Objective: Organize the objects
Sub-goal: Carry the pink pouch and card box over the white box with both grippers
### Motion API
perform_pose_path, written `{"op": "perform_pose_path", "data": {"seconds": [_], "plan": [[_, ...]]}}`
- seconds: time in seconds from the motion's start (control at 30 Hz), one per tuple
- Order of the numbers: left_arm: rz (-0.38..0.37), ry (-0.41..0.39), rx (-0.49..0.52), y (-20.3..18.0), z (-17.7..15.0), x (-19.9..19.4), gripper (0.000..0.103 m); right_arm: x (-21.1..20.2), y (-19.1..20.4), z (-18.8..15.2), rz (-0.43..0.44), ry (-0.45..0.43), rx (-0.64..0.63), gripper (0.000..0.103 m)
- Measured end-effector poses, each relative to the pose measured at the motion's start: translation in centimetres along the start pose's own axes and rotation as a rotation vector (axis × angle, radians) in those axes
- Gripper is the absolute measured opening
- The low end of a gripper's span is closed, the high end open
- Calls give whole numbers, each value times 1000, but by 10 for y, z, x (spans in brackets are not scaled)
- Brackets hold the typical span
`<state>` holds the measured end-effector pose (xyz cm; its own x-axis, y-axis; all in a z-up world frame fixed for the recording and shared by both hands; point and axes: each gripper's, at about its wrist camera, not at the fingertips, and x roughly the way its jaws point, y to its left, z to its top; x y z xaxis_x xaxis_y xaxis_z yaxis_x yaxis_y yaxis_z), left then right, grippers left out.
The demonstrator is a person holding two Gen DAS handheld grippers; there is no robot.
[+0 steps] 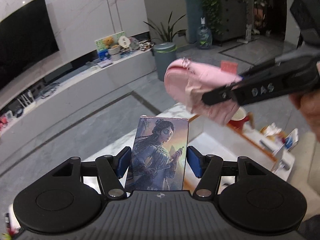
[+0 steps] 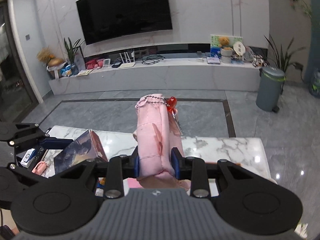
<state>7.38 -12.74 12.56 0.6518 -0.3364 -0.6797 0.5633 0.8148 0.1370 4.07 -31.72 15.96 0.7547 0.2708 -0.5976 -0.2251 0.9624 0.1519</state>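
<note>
The left gripper [image 1: 158, 163] pinches an illustrated box [image 1: 158, 156] upright between its fingers; the right gripper [image 2: 157, 164] clamps a pink pouch [image 2: 158, 136]. Both are held above the marble tabletop [image 2: 220, 148], so keep each grip firm and lower them separately, apart.

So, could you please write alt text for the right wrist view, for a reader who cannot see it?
The right gripper holds a pink fabric pouch upright between its blue-padded fingers, a bead chain and red charm at its top. At left, the left gripper holds an illustrated box above a marble table; a wall television hangs behind.
</note>
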Motion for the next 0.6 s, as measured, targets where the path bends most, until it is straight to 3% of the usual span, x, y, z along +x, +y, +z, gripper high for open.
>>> {"op": "perform_pose_path", "data": {"seconds": [0.4, 0.6], "plan": [[-125, 56, -30, -44, -22, 88, 70, 40, -78, -57, -43, 136, 64, 33], [-146, 105, -25, -60, -32, 126, 69, 64, -106, -86, -54, 194, 80, 33]]}}
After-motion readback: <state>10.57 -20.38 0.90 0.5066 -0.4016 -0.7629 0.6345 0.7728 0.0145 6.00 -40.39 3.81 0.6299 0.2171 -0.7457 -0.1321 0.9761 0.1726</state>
